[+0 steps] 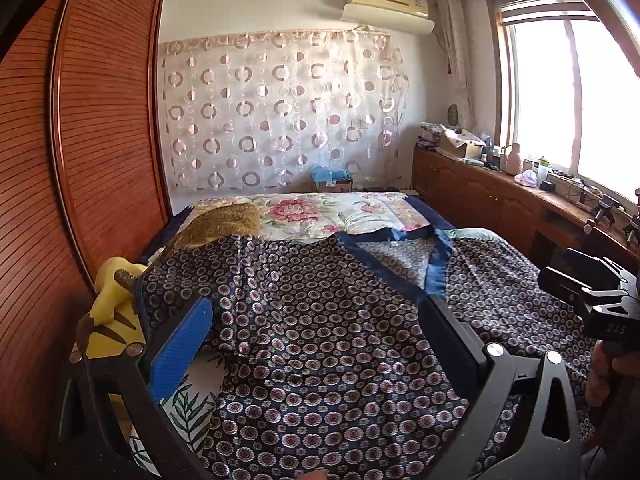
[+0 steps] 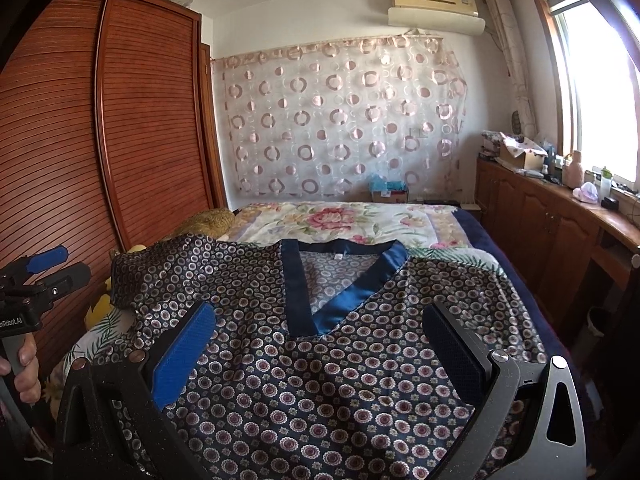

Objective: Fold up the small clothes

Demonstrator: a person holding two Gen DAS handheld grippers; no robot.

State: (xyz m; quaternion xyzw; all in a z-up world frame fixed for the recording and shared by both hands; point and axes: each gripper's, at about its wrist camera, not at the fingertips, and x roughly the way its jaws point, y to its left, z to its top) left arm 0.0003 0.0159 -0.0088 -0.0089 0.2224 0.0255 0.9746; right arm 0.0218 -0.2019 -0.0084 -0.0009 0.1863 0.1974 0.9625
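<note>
A dark blue top (image 1: 320, 320) (image 2: 328, 380) printed with small round flowers lies spread face up on the bed, its blue V-neck collar (image 2: 344, 300) (image 1: 400, 256) pointing towards me. One sleeve (image 2: 160, 264) reaches out to the left. My left gripper (image 1: 316, 344) hovers open over the top's left half, nothing between its blue-padded fingers. My right gripper (image 2: 320, 348) is open too, just above the chest below the collar. Each gripper shows at the edge of the other's view, held by a hand (image 2: 24, 364).
The bed carries a floral quilt (image 2: 340, 224) at the far end and a yellow plush toy (image 1: 112, 312) at its left edge. A wooden wardrobe (image 2: 120, 120) stands on the left. A low cabinet (image 2: 560, 220) with clutter runs under the window on the right.
</note>
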